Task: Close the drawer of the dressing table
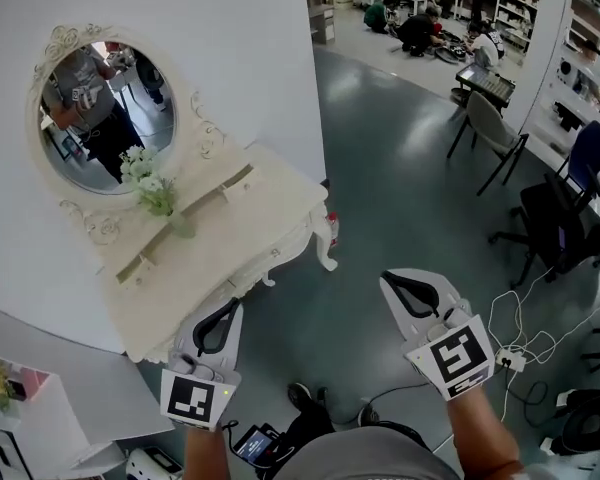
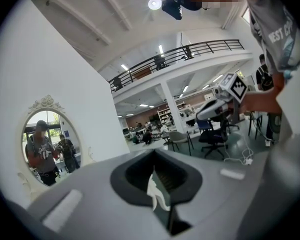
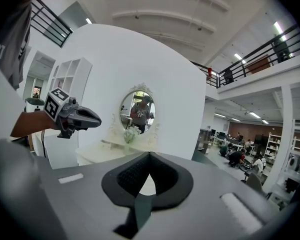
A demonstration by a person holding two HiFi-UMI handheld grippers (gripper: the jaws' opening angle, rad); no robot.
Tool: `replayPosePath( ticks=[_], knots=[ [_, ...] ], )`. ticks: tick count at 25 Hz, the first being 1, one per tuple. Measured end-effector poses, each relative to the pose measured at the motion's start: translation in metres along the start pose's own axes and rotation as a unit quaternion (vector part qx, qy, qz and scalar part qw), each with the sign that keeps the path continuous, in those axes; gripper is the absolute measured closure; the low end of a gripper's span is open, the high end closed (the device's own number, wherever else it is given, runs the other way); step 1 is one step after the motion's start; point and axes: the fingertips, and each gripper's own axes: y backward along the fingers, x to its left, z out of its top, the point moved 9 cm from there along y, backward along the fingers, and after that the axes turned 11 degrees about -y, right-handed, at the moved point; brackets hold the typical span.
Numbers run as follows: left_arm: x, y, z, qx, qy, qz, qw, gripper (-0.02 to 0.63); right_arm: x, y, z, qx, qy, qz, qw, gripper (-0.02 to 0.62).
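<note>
The cream dressing table (image 1: 242, 230) stands against a white wall under an oval mirror (image 1: 105, 118), with a vase of white flowers (image 1: 150, 190) on its top. Its carved front (image 1: 280, 253) faces the floor; no drawer visibly juts out, and I cannot tell its state. My left gripper (image 1: 231, 308) hovers just off the table's near front corner, jaws shut on nothing. My right gripper (image 1: 388, 281) hangs over the grey floor to the right, apart from the table, also shut and empty. The right gripper view shows the table (image 3: 107, 153) ahead and the left gripper (image 3: 72, 116) beside it.
A white shelf unit (image 1: 40, 408) stands at the lower left. Chairs (image 1: 495, 133) and an office chair (image 1: 560, 218) are at the right, with cables and a power strip (image 1: 510, 358) on the floor. People sit on the floor far back (image 1: 420, 28). My shoes (image 1: 305, 398) are below.
</note>
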Motion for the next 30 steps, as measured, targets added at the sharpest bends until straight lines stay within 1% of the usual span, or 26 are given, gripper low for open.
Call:
replayPosePath(
  ticks=[7,12,16,23,27,30],
  knots=[
    [0.044,-0.019,-0.021,-0.015,-0.003,-0.03,0.9994,0.603,0.012,-0.032,0.013,0.005,-0.008,-0.033,0.999,0.595],
    [0.078,-0.02,-0.037,-0.032,-0.002,-0.041,0.9986,0.603,0.032,-0.054,0.027,0.006,-0.004,-0.055,0.998,0.595],
    [0.102,-0.014,-0.048,-0.045,-0.001,-0.044,0.998,0.603,0.052,-0.071,0.042,0.006,0.004,-0.063,0.998,0.595],
    [0.13,-0.001,-0.067,-0.057,0.009,-0.027,0.998,0.603,0.075,-0.1,0.059,0.007,0.026,-0.05,0.998,0.595],
    [0.145,0.003,-0.077,-0.049,0.012,-0.011,0.9986,0.603,0.077,-0.126,0.065,0.006,0.032,-0.034,0.999,0.595],
    [0.157,0.006,-0.085,-0.036,0.015,0.007,0.9992,0.603,0.077,-0.153,0.069,0.002,0.032,-0.011,0.999,0.595]
  ],
)
